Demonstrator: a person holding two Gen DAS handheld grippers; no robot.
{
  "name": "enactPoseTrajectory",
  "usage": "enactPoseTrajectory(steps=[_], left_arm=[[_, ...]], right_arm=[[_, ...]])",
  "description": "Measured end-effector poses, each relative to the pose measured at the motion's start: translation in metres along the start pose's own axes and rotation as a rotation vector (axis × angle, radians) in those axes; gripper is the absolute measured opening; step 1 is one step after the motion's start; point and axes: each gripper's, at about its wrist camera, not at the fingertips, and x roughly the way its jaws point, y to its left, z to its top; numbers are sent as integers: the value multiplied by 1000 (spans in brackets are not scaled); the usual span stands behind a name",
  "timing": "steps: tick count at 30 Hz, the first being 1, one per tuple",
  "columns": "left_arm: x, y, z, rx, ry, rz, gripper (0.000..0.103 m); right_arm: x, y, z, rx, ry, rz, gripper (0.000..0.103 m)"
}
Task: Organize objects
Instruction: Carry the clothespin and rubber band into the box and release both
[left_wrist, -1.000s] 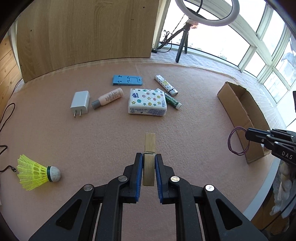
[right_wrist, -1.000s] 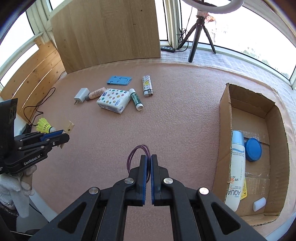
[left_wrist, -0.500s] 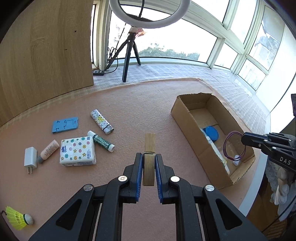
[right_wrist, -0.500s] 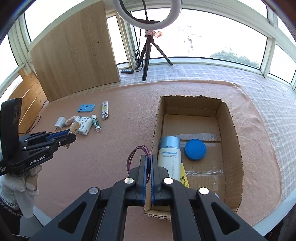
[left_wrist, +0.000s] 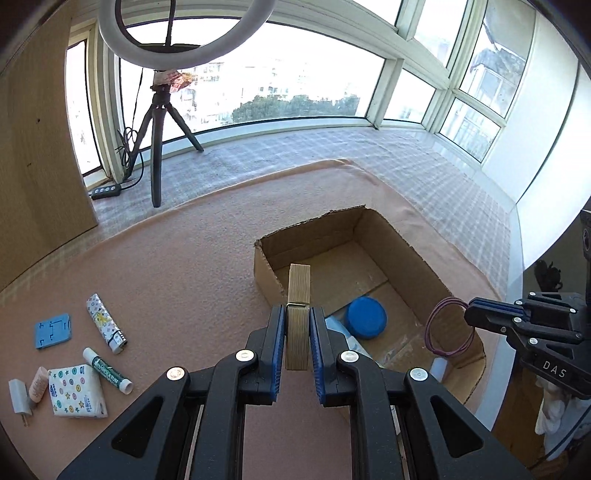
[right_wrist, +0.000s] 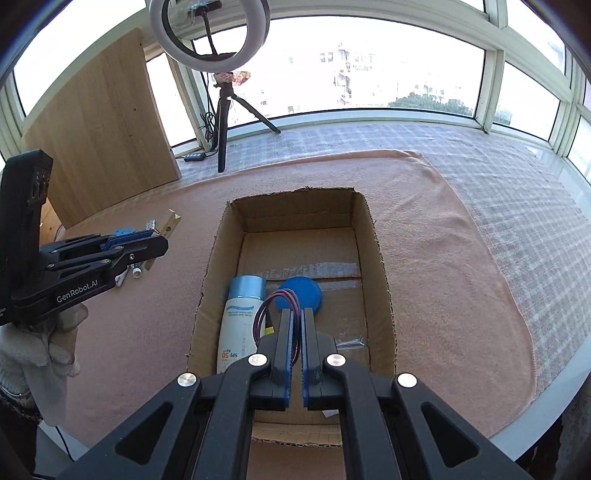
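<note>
Wooden clothespin (left_wrist: 297, 317) is standing upright, clamped between blue pads. Purple hair tie (right_wrist: 279, 310) is hanging pinched over open cardboard box (right_wrist: 380, 258), which is holding a sunscreen bottle (right_wrist: 240, 321) and blue lid (right_wrist: 301, 291).

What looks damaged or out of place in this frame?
The cardboard box has ragged, torn top edges where its flaps were ripped off, with old tape on its floor. Otherwise nothing stands out: the sunscreen bottle and blue lid lie inside, and nothing is spilled.
</note>
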Motion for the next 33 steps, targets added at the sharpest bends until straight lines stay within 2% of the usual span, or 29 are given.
enactPoseTrajectory(steps=[12, 19, 20, 21, 22, 23, 24, 25, 26, 33], left_arm=[[60, -36, 39, 61, 36, 4, 14], [80, -46, 46, 70, 56, -3, 14], [82, -46, 47, 69, 60, -7, 15], [84, -47, 47, 67, 66, -6, 23], [84, -47, 47, 65, 66, -3, 40], [84, -48, 47, 63, 62, -5, 48], [82, -48, 47, 60, 56, -8, 58], [81, -48, 47, 58, 51, -8, 58], [80, -48, 46, 56, 50, -9, 58], [68, -41, 42, 44, 41, -9, 58]], right_arm=[[16, -27, 0, 33, 30, 7, 3], [19, -33, 0, 34, 30, 10, 3], [18, -34, 0, 32, 30, 15, 4], [18, -34, 0, 29, 29, 22, 6], [18, -33, 0, 25, 37, 24, 11], [17, -32, 0, 23, 36, 23, 29], [16, -32, -1, 24, 25, 24, 56], [13, -31, -1, 27, 10, 26, 67], [10, -31, -2, 30, -4, 28, 74], [9, -26, -4, 36, 0, 44, 74]])
